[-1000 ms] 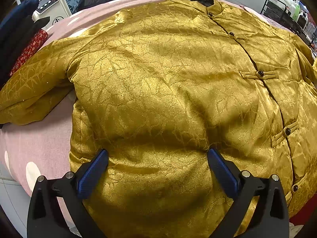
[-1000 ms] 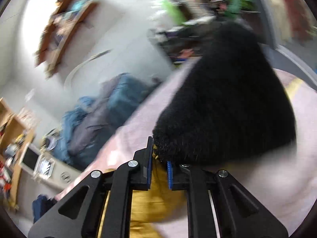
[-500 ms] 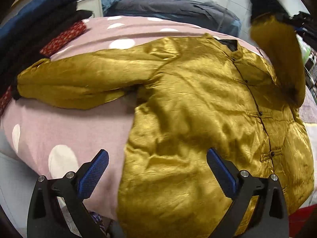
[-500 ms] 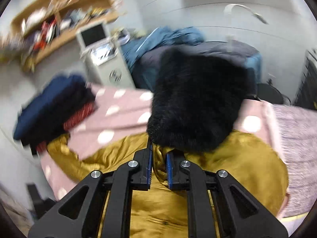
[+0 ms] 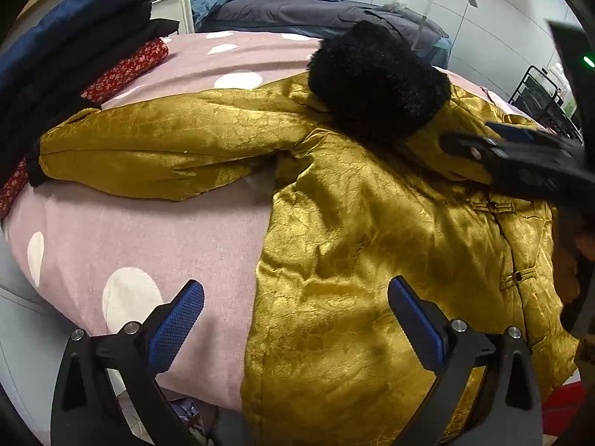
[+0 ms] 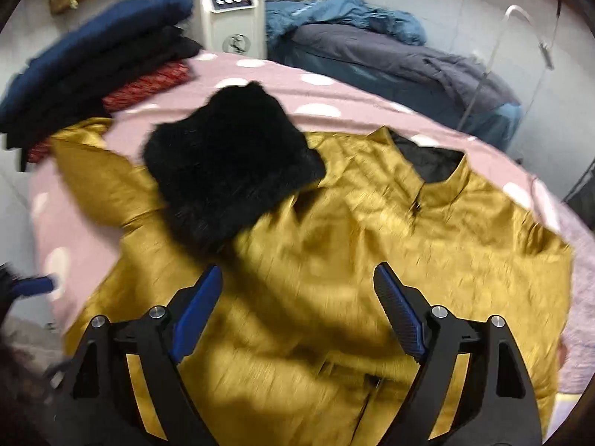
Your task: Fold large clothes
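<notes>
A: What is the big thing on the bed?

B: It is a gold jacket (image 5: 372, 245). It lies flat on a pink cover (image 5: 141, 230) with white dots. It fills most of the bed.

A: What does the jacket look like?

B: It is shiny, like silk, and puffy. It has a faint leafy pattern and lots of wrinkles. One sleeve (image 5: 167, 145) sticks out to the side on the pink cover. The other sleeve is folded over the chest.

A: What is the black fluffy bit?

B: That is the furry cuff (image 6: 227, 171) of the folded sleeve. It looks soft and thick. It rests on the jacket near the shoulder.

A: Is there more on the jacket?

B: Yes. The collar (image 6: 431, 163) stands up and is black inside. Small knot buttons (image 5: 517, 277) run down the front.

A: What else is on the bed?

B: A pile of folded clothes (image 6: 93, 70) sits at the far corner, dark blue, black and red. It feels bumpy to look at.

A: What are the grippers doing?

B: The left gripper (image 5: 295, 321) has its blue pads wide apart over the hem. Nothing is between them. The right gripper (image 6: 297, 304) is opening its jaws over the jacket's middle. It grips nothing.
</notes>
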The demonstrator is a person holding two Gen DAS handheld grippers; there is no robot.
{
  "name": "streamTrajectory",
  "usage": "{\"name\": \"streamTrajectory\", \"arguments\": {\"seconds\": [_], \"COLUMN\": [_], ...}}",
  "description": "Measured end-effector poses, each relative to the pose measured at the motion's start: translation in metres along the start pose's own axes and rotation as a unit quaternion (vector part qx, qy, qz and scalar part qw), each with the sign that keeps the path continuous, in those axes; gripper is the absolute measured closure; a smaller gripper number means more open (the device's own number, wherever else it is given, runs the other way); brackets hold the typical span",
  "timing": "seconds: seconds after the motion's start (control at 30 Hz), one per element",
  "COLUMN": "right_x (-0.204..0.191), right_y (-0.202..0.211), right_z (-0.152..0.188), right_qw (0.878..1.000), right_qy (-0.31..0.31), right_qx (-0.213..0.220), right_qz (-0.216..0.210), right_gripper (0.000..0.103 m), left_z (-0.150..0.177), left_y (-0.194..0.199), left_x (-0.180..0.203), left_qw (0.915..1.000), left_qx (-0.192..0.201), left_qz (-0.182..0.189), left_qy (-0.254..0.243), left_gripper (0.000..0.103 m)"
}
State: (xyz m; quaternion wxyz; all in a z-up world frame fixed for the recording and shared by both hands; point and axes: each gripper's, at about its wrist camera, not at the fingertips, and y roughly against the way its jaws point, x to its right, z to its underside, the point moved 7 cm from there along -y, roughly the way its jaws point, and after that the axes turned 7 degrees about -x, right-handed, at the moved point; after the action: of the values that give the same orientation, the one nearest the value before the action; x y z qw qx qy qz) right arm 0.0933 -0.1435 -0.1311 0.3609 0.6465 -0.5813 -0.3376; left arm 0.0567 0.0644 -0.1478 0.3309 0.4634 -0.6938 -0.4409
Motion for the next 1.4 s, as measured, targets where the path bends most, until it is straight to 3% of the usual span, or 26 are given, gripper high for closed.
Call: {"name": "streamTrajectory", "arguments": {"seconds": [0.13,0.27,0.33,0.43,0.57,0.63,0.67,0.77,0.83,0.87,0.93,1.0,1.27,1.4], "right_x": [0.011,0.044,0.065,0.099,0.144,0.166,0.174,0.199,0.209,0.211,0.202,0.195,0.187,0.179], "right_y": [0.012,0.019,0.029,0.049,0.06,0.05,0.043,0.0,-0.02,-0.02,-0.019,-0.019,-0.018,0.0], "right_z": [0.037,0.068,0.072,0.065,0.048,0.044,0.043,0.069,0.091,0.097,0.099,0.098,0.092,0.093], "right_qw": [0.998,0.998,0.996,0.99,0.979,0.973,0.973,0.964,0.961,0.965,0.973,0.973,0.965,0.962], "right_qy": [0.024,-0.009,-0.057,-0.131,-0.203,-0.226,-0.224,-0.221,-0.238,-0.233,-0.19,-0.174,-0.196,-0.216], "right_qx": [-0.046,-0.061,-0.05,-0.007,0.026,0.014,0.002,-0.091,-0.104,-0.077,-0.058,-0.056,-0.057,-0.057], "right_qz": [-0.042,-0.033,-0.039,-0.045,-0.003,0.037,0.056,0.119,0.095,0.09,0.115,0.14,0.165,0.156], "right_gripper": [0.019,0.019,0.019,0.019,0.019,0.019,0.018,0.018,0.017,0.017,0.017,0.016,0.012,0.012], "left_z": [-0.014,-0.054,-0.077,-0.111,-0.149,-0.151,-0.147,-0.122,-0.099,-0.084,-0.073,-0.069,-0.071,-0.07], "left_y": [0.017,0.038,0.046,0.057,0.039,0.021,0.003,-0.044,-0.067,-0.08,-0.084,-0.081,-0.084,-0.085], "left_x": [0.01,0.015,0.017,0.026,0.064,0.088,0.1,0.109,0.105,0.102,0.096,0.098,0.099,0.101], "left_qw": [0.9994,0.9961,0.9949,0.9924,0.995,0.997,0.9979,0.9956,0.9954,0.9949,0.9971,0.9978,0.9974,0.9974], "left_qx": [0.031,0.083,0.097,0.12,0.089,0.06,0.034,-0.03,-0.067,-0.089,-0.069,-0.041,-0.04,-0.038], "left_qz": [0.01,0.0,-0.002,0.028,0.043,0.033,0.009,-0.049,-0.031,-0.013,0.004,-0.011,-0.033,-0.032], "left_qy": [-0.01,-0.029,-0.027,-0.004,-0.01,-0.036,-0.054,-0.074,-0.062,-0.046,-0.033,-0.05,-0.051,-0.052], "left_gripper": [0.006,0.006,0.006,0.006,0.006,0.006,0.006,0.006,0.005,0.005,0.005,0.005,0.005,0.005]}}
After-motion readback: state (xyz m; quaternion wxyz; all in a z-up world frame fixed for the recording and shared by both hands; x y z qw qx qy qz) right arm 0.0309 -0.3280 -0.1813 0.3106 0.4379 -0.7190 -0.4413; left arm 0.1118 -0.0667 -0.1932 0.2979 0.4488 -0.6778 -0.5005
